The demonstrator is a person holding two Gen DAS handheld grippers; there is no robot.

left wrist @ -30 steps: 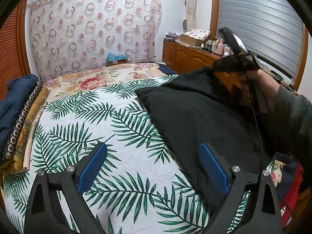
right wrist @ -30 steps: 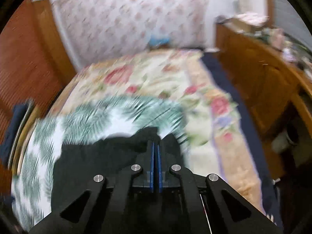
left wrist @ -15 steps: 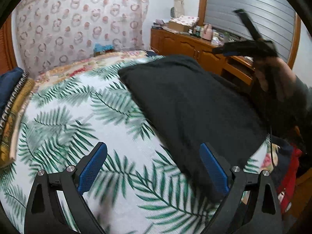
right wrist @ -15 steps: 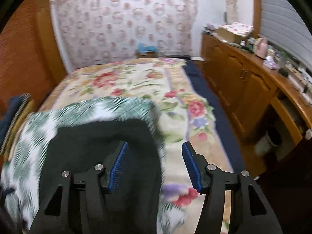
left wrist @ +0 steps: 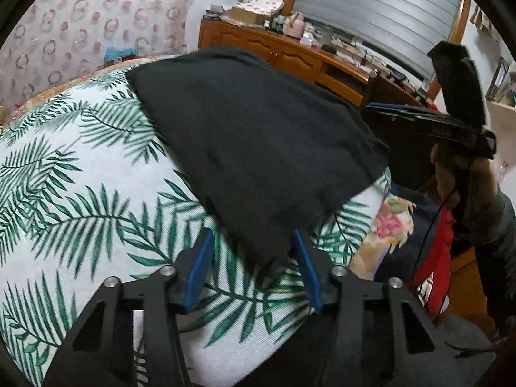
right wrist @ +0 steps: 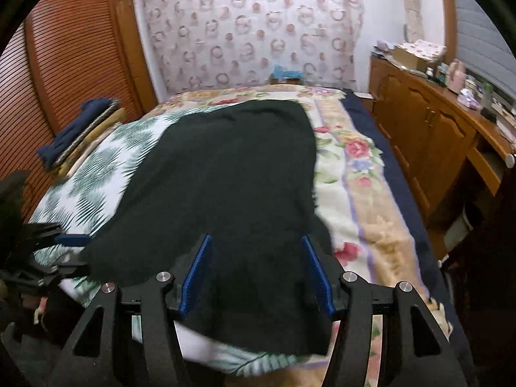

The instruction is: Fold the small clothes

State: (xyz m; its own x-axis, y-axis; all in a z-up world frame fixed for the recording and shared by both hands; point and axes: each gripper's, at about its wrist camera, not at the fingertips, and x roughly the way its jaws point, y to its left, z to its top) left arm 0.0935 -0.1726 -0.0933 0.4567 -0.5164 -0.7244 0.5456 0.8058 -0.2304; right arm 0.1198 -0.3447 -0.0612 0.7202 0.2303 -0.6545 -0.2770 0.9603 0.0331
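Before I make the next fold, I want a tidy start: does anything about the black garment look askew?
Yes. The black garment lies skewed across the palm-leaf sheet, its near-right edge spilling onto the floral blanket. Both grippers are open, left gripper straddling a corner.

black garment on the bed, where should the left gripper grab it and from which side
Grip the near corner of the black garment, which tapers to a point between the open left gripper pads. Come in low from the bed's near edge; that corner looks slightly lifted.
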